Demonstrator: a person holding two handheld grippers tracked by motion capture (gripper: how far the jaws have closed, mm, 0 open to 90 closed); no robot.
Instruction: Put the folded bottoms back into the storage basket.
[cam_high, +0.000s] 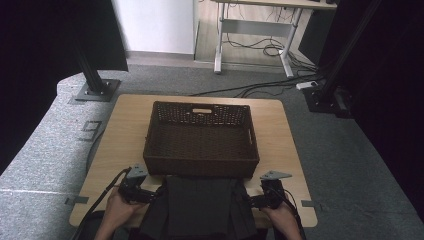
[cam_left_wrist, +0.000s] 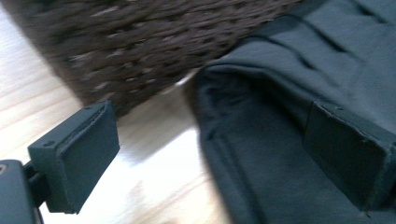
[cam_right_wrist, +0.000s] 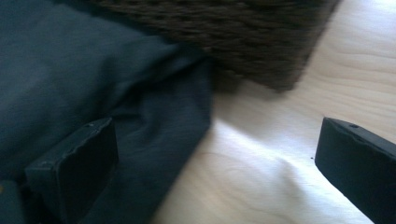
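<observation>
A dark folded garment (cam_high: 200, 207) lies at the table's near edge, just in front of a dark brown woven basket (cam_high: 201, 137). My left gripper (cam_high: 150, 194) is at the garment's left edge, open, one jaw over the cloth (cam_left_wrist: 289, 121) and the other over bare wood. My right gripper (cam_high: 253, 201) is at the garment's right edge, open the same way, with the cloth (cam_right_wrist: 116, 93) under its left jaw. The basket wall (cam_left_wrist: 140, 46) stands just beyond each gripper (cam_right_wrist: 261, 37). Nothing is clamped.
The light wooden table (cam_high: 125, 130) has bare strips left and right of the basket. A desk frame with cables (cam_high: 260, 45) stands on the grey carpet behind. Black stand posts (cam_high: 92, 75) rise at the far left and far right.
</observation>
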